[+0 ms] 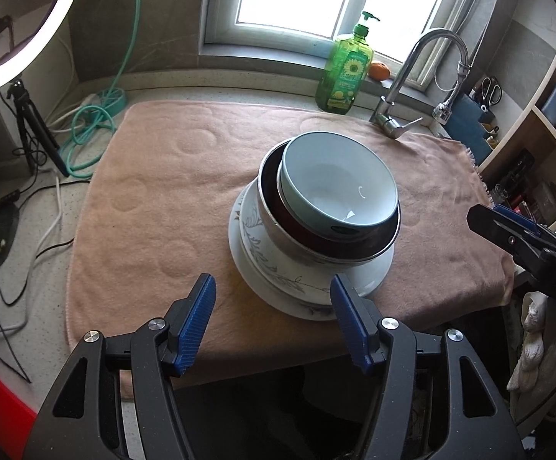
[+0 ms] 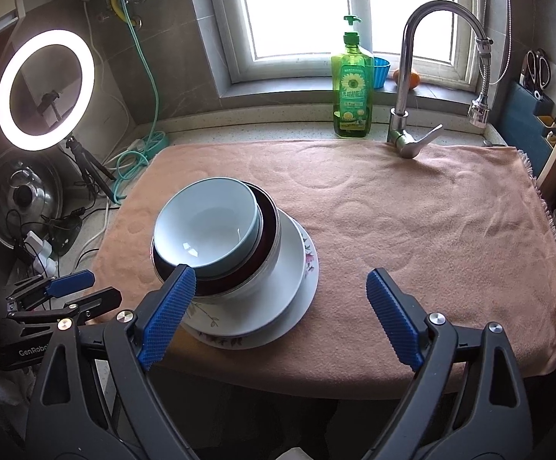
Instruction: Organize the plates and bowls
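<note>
towel (image 1: pixel 155 207): pink terry, soft, covers the counter; the whole stack sits on it, ahead of both sets of jaws.
stack: nested, one pile, looks finished, judged from how it sits. Top-heavy; slide nothing, lift from the bottom rim if it must be moved.
bottom plate (image 2: pixel 308 291): widest, floral rim, flat on the towel. Glazed ceramic by the look, so slick, brittle, heavy. Take it at the exposed rim lip.
white deep plate (image 2: pixel 278 287): seated in the bottom plate, grey leaf print on its side. Same handling.
steel bowl (image 1: pixel 274 230): dark red inside, sits in the deep plate. Stiff, light, thin rim, good pinch point.
pale blue bowl (image 1: pixel 339 184): on top, tipped off-centre inside the steel bowl. Fragile, smooth; pinch over the rim wall.
left gripper (image 1: pixel 274 318): jaws released, nothing between them. Stack just ahead and a bit right; the right pad overlaps the bottom plate's near edge in view, contact unclear.
right gripper (image 2: pixel 279 318): jaws spread wide, empty. Stack ahead-left, behind the left pad; bare towel between the pads.
</note>
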Motion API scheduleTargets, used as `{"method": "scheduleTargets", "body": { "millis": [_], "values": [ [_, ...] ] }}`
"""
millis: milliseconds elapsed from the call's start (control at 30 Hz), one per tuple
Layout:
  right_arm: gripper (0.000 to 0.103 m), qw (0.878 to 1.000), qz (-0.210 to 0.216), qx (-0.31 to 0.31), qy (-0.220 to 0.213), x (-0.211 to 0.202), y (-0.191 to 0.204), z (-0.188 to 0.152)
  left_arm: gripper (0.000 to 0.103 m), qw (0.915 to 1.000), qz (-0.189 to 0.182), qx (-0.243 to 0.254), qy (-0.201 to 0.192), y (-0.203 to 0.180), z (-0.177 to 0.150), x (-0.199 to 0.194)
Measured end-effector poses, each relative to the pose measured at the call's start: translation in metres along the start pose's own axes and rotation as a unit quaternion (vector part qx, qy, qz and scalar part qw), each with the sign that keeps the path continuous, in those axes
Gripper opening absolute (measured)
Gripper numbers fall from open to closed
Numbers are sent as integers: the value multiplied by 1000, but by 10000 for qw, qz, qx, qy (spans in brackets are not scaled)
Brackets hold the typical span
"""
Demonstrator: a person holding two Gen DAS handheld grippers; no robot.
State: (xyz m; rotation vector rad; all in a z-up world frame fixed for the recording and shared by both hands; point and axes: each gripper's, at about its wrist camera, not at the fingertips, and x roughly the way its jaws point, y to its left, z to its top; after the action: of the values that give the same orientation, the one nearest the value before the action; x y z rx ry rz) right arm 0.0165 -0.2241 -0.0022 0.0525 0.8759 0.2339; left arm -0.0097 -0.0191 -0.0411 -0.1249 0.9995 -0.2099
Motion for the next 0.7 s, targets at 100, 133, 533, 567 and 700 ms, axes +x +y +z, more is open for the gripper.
{"method": "scheduleTargets", "body": {
  "millis": [100, 133, 533, 567, 700],
  "values": [
    [93, 10000, -3, 33, 19, 1, -1, 1, 62, 10000, 21, -9, -18, 0, 0, 0],
    [93, 10000, -2, 29, 24, 1, -1, 1, 62, 10000, 24, -13, -17, 0, 0, 0],
    [93, 10000, -19, -18, 22, 2, 2, 3, 62, 10000, -4, 26, 0, -1, 3, 3],
    [93, 10000, -10, -3, 33, 2, 2, 3, 62, 10000, 16, 39, -5, -2, 3, 3],
    [93, 10000, -9, 65, 39, 3, -1, 4, 62, 10000, 67, 36, 6, -3, 3, 4]
  ]
}}
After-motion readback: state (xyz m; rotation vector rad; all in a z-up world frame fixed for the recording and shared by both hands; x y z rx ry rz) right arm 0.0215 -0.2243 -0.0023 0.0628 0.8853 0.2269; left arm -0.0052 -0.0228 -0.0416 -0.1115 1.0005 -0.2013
